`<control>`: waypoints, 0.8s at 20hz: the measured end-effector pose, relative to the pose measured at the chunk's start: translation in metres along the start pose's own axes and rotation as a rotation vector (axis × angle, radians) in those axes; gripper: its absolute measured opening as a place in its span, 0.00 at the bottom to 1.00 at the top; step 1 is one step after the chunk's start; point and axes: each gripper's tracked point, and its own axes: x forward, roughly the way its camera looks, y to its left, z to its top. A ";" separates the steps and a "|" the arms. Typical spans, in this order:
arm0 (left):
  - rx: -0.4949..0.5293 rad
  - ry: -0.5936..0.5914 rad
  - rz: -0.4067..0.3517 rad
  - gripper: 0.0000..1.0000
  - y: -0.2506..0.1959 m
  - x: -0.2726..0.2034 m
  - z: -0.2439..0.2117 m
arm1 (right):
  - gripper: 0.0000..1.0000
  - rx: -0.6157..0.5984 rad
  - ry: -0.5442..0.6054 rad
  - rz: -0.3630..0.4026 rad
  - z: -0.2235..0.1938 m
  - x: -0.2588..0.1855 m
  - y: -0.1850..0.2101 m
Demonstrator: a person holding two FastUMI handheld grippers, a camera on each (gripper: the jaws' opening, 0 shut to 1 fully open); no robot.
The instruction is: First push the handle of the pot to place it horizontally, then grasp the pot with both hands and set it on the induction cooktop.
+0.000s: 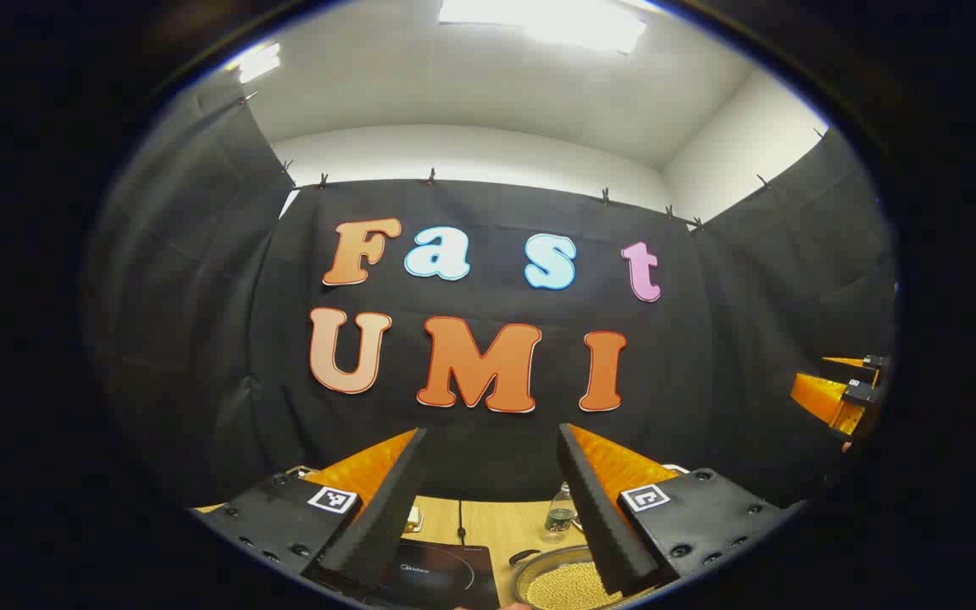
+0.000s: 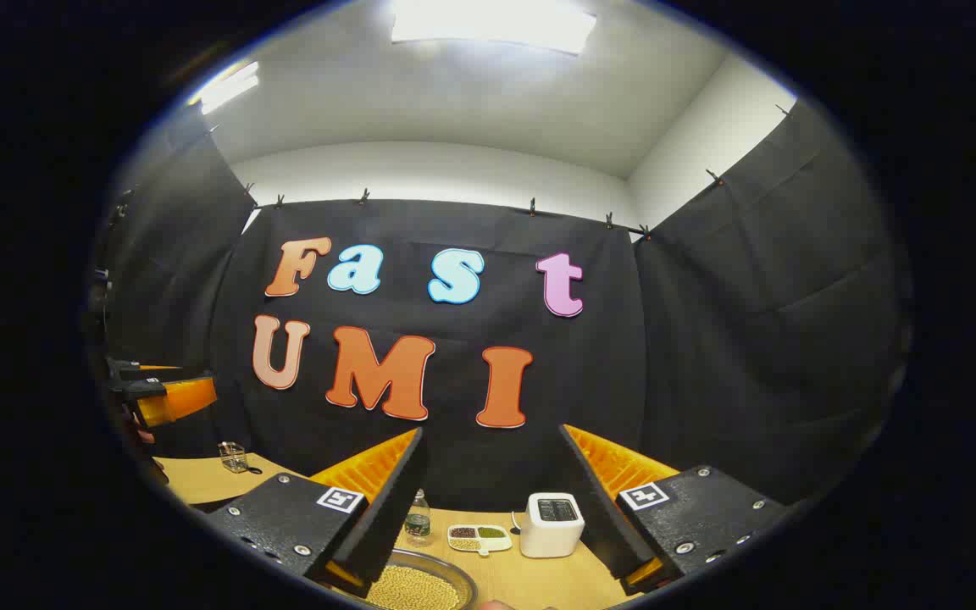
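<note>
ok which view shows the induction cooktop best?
Left gripper view. The induction cooktop lies flat and dark on the table between the left gripper fingers, beside the pot of beans. The right gripper view shows the pot and table, not a recognisable cooktop.

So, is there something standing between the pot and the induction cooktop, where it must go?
Nothing visible. In the left gripper view the pot, filled with pale grains, sits just beside the induction cooktop, with bare table between them. The bottle stands farther back, out of the way.
</note>
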 end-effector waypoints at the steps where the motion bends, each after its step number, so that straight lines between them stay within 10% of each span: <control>1: -0.010 -0.008 0.004 0.98 0.001 0.000 0.002 | 0.94 0.002 -0.001 0.001 0.000 0.000 0.000; 16: -0.051 0.000 -0.036 0.98 -0.006 0.005 0.002 | 0.94 0.043 -0.010 0.011 0.002 0.000 -0.010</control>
